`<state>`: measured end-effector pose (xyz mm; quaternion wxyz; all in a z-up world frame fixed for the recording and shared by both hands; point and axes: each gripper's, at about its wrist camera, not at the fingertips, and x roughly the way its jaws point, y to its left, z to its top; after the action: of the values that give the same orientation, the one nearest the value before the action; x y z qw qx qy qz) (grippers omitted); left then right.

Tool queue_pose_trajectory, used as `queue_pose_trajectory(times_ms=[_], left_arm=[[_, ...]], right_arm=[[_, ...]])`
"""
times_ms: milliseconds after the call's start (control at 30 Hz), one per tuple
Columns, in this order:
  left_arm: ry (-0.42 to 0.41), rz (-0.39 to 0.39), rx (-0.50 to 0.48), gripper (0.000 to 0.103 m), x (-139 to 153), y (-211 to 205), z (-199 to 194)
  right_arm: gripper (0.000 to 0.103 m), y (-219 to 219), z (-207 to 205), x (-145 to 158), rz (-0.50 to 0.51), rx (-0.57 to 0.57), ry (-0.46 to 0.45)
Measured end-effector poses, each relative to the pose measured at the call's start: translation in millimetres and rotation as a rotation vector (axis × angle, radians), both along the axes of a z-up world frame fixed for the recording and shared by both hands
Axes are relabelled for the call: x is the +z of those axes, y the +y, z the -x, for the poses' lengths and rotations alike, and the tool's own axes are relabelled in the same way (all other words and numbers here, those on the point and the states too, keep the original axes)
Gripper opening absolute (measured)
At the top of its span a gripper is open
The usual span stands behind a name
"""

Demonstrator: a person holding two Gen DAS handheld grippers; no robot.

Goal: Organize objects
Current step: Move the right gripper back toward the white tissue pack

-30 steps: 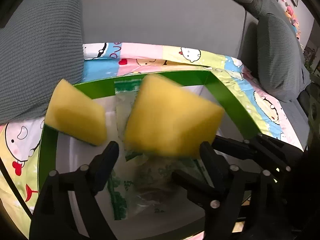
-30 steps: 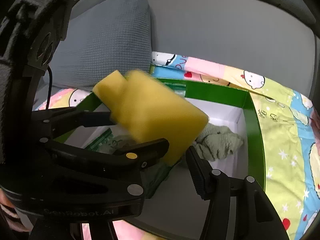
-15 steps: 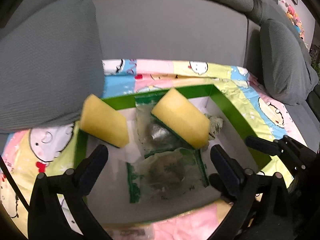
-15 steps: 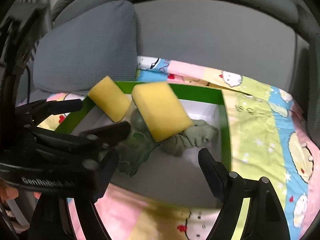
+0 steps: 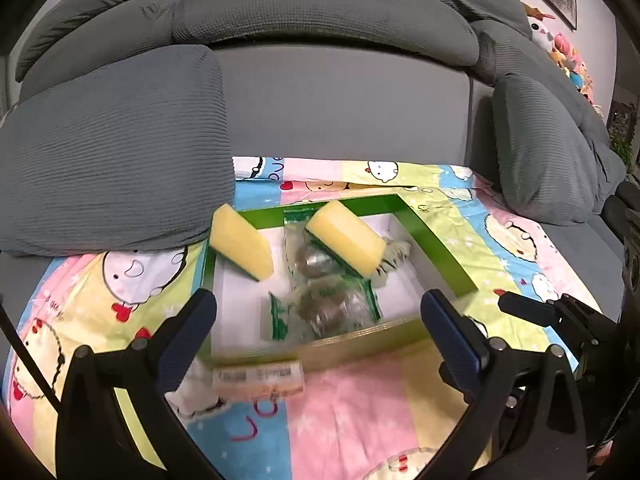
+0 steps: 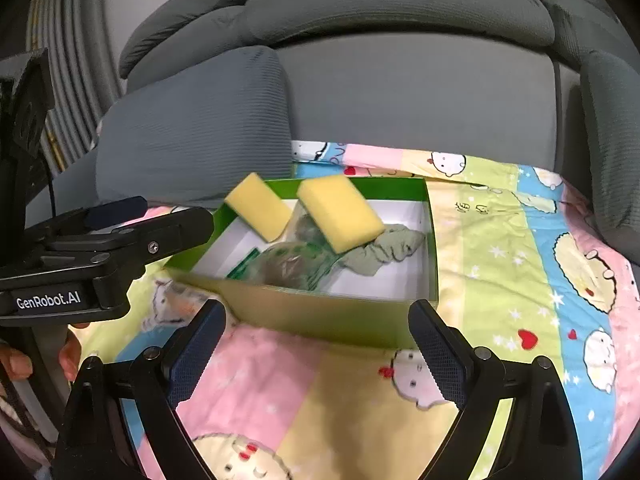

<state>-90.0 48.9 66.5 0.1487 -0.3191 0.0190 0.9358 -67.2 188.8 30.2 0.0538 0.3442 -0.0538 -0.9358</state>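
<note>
1. The left claw (image 5: 318, 322) stands wide open with nothing between its fingers; its jaws have just been opening.
2. The right claw (image 6: 316, 344) is open too, empty, its jaws also just opened further.
3. Just ahead of both claws sits a green box (image 6: 320, 316) on a cartoon-print blanket (image 6: 500, 264).
4. Inside it, one yellow sponge (image 5: 240, 242) leans on the left wall; a second sponge (image 5: 346, 236) rests on plastic bags (image 5: 326, 304) and a green cloth (image 6: 384, 252).
5. Beyond the box, grey sofa cushions (image 5: 116, 148).
</note>
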Motion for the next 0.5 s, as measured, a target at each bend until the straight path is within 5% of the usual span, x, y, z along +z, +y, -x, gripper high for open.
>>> queue_pose_trajectory(times_ms=[500], left_arm=[[-0.013, 0.011, 0.019, 0.102, 0.3, -26.3, -67.4]], right_arm=[[0.093, -37.7, -54.5, 10.6, -0.011, 0.057, 0.011]])
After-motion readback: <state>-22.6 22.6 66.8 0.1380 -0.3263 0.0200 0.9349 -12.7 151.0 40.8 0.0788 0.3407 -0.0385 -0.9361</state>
